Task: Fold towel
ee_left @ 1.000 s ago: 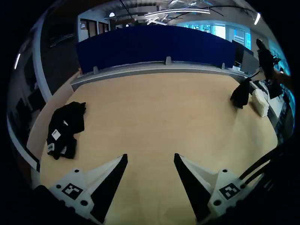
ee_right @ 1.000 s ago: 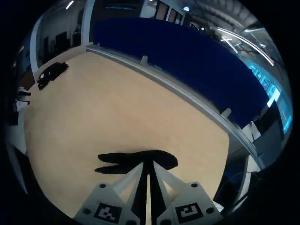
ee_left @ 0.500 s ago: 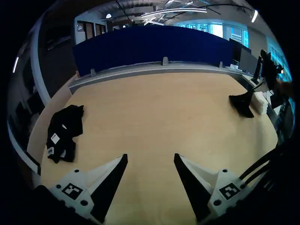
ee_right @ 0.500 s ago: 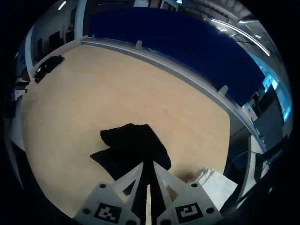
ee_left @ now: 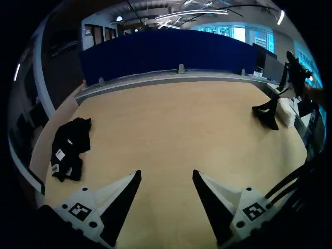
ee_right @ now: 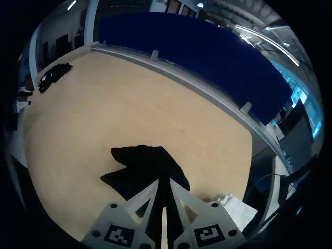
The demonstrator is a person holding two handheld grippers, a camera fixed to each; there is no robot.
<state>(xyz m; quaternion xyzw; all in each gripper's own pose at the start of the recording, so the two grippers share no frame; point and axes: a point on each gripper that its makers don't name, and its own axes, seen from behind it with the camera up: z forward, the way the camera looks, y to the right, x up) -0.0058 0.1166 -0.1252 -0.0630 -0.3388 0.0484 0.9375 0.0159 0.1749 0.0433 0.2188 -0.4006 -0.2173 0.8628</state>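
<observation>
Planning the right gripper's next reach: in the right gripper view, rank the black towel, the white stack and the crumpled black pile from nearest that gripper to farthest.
1. black towel, dead ahead, pinched in the right gripper.
2. white stack, close by, lower right.
3. crumpled black pile, far off, upper left.

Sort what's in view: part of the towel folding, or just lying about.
In the job: black towel, right claw shut on it, open left claw.
Lying about: black cloth heap, white stack, blue divider.
</observation>
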